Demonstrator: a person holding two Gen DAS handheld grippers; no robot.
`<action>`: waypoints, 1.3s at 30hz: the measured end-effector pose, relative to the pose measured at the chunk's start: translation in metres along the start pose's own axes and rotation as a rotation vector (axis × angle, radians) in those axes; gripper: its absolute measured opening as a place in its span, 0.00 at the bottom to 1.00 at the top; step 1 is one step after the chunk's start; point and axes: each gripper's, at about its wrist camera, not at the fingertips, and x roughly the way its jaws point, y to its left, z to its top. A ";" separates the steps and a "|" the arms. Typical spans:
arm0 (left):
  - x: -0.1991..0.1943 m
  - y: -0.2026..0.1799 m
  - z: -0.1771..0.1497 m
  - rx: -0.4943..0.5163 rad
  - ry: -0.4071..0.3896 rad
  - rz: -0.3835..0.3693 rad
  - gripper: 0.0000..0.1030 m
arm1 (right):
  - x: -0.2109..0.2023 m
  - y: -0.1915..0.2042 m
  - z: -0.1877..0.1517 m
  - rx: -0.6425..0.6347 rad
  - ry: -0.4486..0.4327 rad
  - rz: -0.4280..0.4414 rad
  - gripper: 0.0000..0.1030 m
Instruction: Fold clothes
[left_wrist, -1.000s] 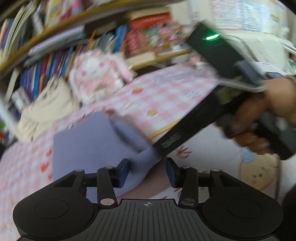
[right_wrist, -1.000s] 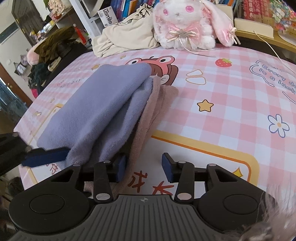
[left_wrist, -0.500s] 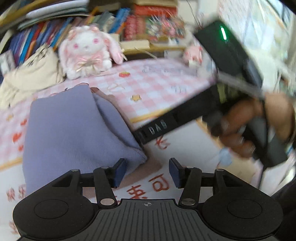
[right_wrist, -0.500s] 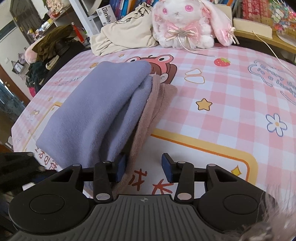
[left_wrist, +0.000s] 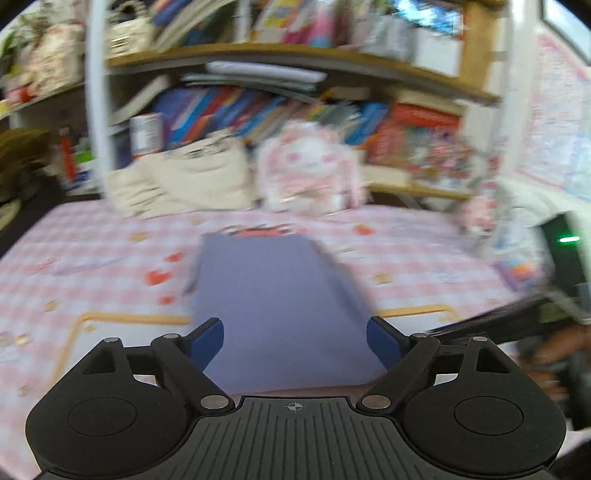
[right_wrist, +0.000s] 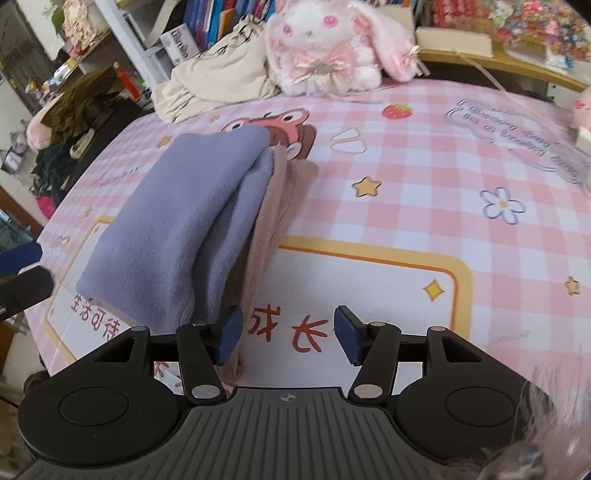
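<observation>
Lying folded on the pink checked tablecloth, in front of the plush rabbit, the lavender garment rests free: the left gripper has swung square to it, fingers spread wider than before, and the right gripper stays released beside its mauve underlayer. That suggests this fold is done.

Matt, soft lavender fleece garment lies on smooth printed tablecloth.

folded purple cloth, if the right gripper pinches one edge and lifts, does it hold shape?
Probably not. The purple cloth looks soft and fleecy, its layers already sagging apart along the fold, so it would likely droop and unfold. It seems light for its bulk. Its nap should grip the pads rather than slip. The beige cloth under it may drag along.
</observation>
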 end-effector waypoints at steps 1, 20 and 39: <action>0.001 0.005 -0.001 -0.007 0.005 0.021 0.85 | -0.003 0.000 0.000 0.007 -0.009 -0.006 0.52; 0.037 0.054 0.005 -0.008 0.061 -0.210 0.35 | 0.010 0.060 0.007 0.070 -0.012 0.021 0.37; 0.068 0.055 -0.007 0.065 0.171 -0.361 0.37 | 0.029 0.060 -0.023 0.110 0.035 -0.059 0.10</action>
